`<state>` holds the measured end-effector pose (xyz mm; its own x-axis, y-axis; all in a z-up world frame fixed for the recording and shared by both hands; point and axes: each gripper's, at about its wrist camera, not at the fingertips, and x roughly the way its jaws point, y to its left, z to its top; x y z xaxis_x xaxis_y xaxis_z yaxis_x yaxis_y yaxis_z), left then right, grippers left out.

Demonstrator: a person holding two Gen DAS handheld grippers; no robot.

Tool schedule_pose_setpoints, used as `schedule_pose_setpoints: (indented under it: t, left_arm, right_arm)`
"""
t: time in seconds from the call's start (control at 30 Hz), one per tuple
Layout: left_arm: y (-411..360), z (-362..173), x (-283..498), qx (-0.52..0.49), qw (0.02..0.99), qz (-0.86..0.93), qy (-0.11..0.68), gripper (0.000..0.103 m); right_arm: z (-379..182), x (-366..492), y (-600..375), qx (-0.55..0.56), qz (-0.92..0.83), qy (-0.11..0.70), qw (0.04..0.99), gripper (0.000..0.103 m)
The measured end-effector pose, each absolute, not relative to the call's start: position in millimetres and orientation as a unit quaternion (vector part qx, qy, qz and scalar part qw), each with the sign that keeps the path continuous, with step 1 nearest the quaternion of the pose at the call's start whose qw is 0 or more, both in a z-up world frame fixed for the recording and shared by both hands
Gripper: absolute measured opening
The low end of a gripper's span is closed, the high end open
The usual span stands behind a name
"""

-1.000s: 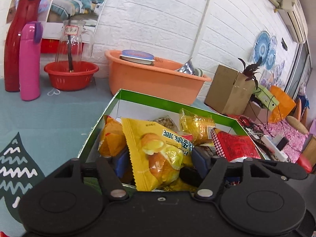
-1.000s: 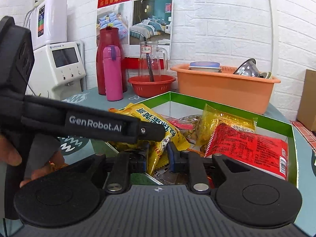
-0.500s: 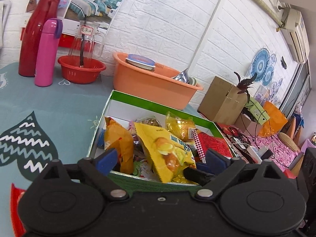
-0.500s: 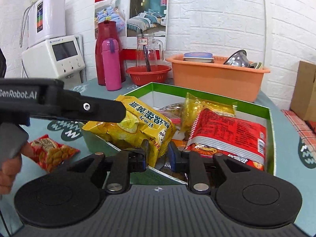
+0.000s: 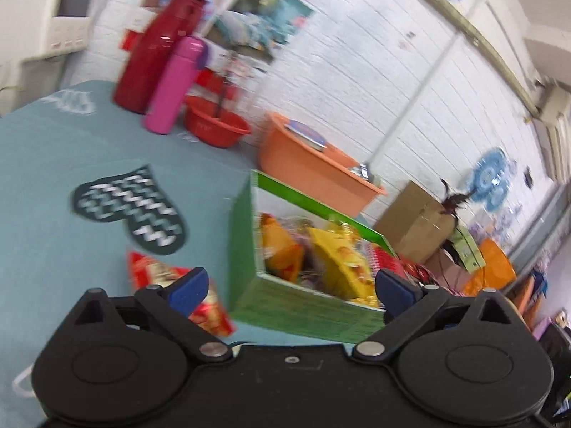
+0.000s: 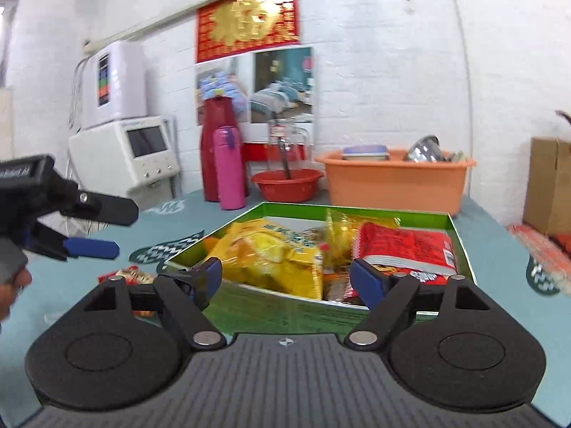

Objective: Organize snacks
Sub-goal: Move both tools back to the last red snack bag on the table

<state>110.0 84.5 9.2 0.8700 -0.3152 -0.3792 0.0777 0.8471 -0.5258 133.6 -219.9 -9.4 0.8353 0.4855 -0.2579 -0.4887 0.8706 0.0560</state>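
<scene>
- Snack packets fill the green cardboard box [image 6: 460, 246]; right fingers [image 6: 367, 281] opening, nothing between.
- Left view alone shows spread left fingers [image 5: 187, 285] and, at nine o'clock of the box, a red crinkly packet [image 5: 150, 271] on the bench.

Packed green box [image 6: 460, 249] blocks ahead; bare tablecloth [image 5: 71, 256] left lies open

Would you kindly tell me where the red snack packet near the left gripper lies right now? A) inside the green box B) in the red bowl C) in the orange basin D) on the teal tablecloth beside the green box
D: the red snack packet lies flat on the teal tablecloth, just outside the wall of the green box, not among the snacks inside.
</scene>
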Motion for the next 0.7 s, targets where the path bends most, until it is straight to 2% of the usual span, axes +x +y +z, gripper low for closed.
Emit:
schedule_pose_setpoints:
  t: [0.03,0.07,0.13,0.17,0.33,0.37,0.5,0.57,0.6,0.63,0.7]
  left_arm:
    - [91,6,105,-0.261,0.932,-0.095,0.235,0.103]
    - [97,4,100,-0.267,0.93,-0.085,0.238,0.103]
    - [107,-1,92,-0.276,0.928,-0.07,0.24,0.103]
    - [111,-4,88,-0.277,0.928,-0.065,0.241,0.103]
    - [122,-13,83,-0.287,0.923,-0.054,0.253,0.103]
    - [124,-15,82,-0.287,0.922,-0.054,0.253,0.103]
    - [126,-19,85,-0.279,0.924,-0.058,0.255,0.103]
    - [126,-20,91,-0.279,0.923,-0.06,0.258,0.103]
    - [125,-21,95,-0.278,0.923,-0.061,0.259,0.103]
    - [125,-22,98,-0.278,0.923,-0.061,0.259,0.103]
    - [125,-24,106,-0.274,0.924,-0.057,0.261,0.103]
  right_arm:
    - [-9,132,-214,-0.024,0.255,0.131,0.958,0.103]
    - [-9,133,-208,-0.037,0.256,0.131,0.957,0.098]
    - [-6,144,-197,-0.039,0.253,0.141,0.956,0.045]
    - [-6,151,-194,-0.028,0.257,0.148,0.955,0.042]
    - [-18,189,-169,-0.014,0.268,0.19,0.945,0.041]
    - [-21,191,-168,-0.005,0.269,0.189,0.944,0.038]
    - [-15,171,-181,0.015,0.28,0.164,0.946,0.052]
    - [-10,156,-189,0.018,0.285,0.152,0.946,0.075]
    - [-9,149,-192,0.017,0.284,0.146,0.948,0.094]
    - [-9,142,-193,0.014,0.284,0.142,0.948,0.099]
    - [-13,131,-195,0.006,0.288,0.147,0.946,0.1]
